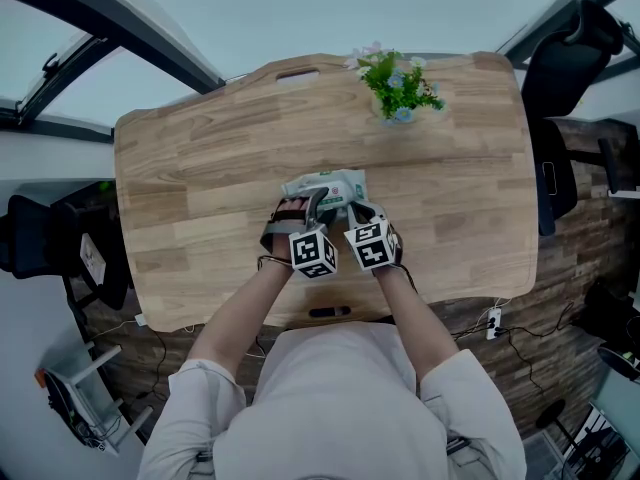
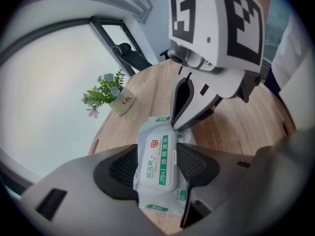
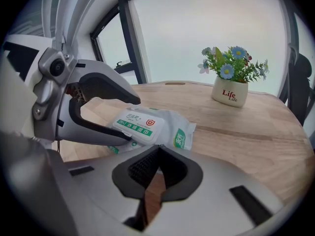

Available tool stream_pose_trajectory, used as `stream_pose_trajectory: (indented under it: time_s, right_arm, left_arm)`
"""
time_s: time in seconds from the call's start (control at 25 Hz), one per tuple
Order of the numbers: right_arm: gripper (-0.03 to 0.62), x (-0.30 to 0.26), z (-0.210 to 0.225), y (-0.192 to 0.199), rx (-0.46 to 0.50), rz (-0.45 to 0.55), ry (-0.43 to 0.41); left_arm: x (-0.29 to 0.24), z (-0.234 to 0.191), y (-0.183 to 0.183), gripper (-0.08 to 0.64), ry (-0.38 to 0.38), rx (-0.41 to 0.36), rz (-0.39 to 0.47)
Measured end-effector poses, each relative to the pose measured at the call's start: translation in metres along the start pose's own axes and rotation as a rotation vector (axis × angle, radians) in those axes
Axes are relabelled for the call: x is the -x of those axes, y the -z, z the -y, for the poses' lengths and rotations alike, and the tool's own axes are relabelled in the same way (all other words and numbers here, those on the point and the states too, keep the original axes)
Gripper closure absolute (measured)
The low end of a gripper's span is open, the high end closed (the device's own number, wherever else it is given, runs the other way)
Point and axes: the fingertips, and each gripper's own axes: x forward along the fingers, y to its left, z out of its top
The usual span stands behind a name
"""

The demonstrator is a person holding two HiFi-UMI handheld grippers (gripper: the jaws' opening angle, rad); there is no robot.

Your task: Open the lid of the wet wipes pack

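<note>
The wet wipes pack [image 1: 325, 186] lies flat on the wooden table [image 1: 200, 158], about in the middle and a little toward the person's edge at 6 o'clock. Its white flip lid [image 2: 158, 161], printed with a green band and a small red shield, faces up and lies flat and closed. The left gripper [image 2: 157, 150] comes in from 7 o'clock and is spread wide across the pack. Its ribbed dark pads [image 2: 125, 168] sit against the two long sides and clasp the pack between them. The right gripper [image 3: 157, 149] reaches in from 5 o'clock with its jaws closed together and nothing between them. Its pointed tip is at the pack's far right corner, right by the lid's edge; whether it actually touches there I cannot tell. Both grippers tilt downward, their marker cubes side by side just at 6 o'clock of the pack, with the person's forearms in light sleeves [image 1: 470, 388] running back from them. At 1 o'clock from the pack, well apart and near the table's far edge, stands a small white pot [image 3: 230, 93] marked "Life", holding green sprigs with blue and pale flowers. A small dark object [image 1: 330, 312] lies at the near edge at 6 o'clock. Beyond the table, a dark office chair [image 1: 572, 53] stands at 2 o'clock and another dark chair [image 1: 45, 238] at 9 o'clock. Large windows run behind the far side.
</note>
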Motion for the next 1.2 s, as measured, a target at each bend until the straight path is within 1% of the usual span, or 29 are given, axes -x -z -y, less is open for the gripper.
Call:
stream_pose_trajectory:
  time_s: [0.16,0.32,0.44,0.56,0.6,0.64,0.8,1.2]
  right_arm:
    - [0.583,-0.001,0.000,0.000,-0.007,-0.004,-0.002]
    - [0.583,-0.002,0.000,0.000,-0.006,0.006,-0.002]
    - [0.583,-0.001,0.000,0.000,-0.011,0.000,-0.002]
    - [0.583,0.000,0.001,0.001,-0.013,-0.001,-0.002]
    - [0.583,0.000,0.001,0.001,-0.015,0.000,-0.002]
    - [0.583,0.000,0.001,0.001,-0.016,0.001,-0.002]
    - [0.583,-0.001,0.000,0.001,-0.020,0.007,-0.004]
    - [0.583,-0.001,0.000,0.001,-0.031,0.016,-0.012]
  left_arm:
    - [0.002,0.000,-0.002,0.304,-0.004,-0.031,0.001]
    - [0.002,-0.001,-0.003,0.308,-0.008,-0.020,-0.002]
    - [0.005,-0.001,-0.004,0.320,-0.018,-0.025,0.012]
    - [0.012,-0.010,-0.012,0.379,-0.063,-0.022,0.052]
    - [0.013,-0.015,-0.015,0.419,-0.086,-0.024,0.060]
    - [0.014,-0.020,-0.016,0.439,-0.104,-0.027,0.063]
    - [0.011,-0.038,-0.014,0.440,-0.129,-0.020,0.060]
    - [-0.001,-0.057,-0.009,0.459,-0.129,-0.015,0.040]
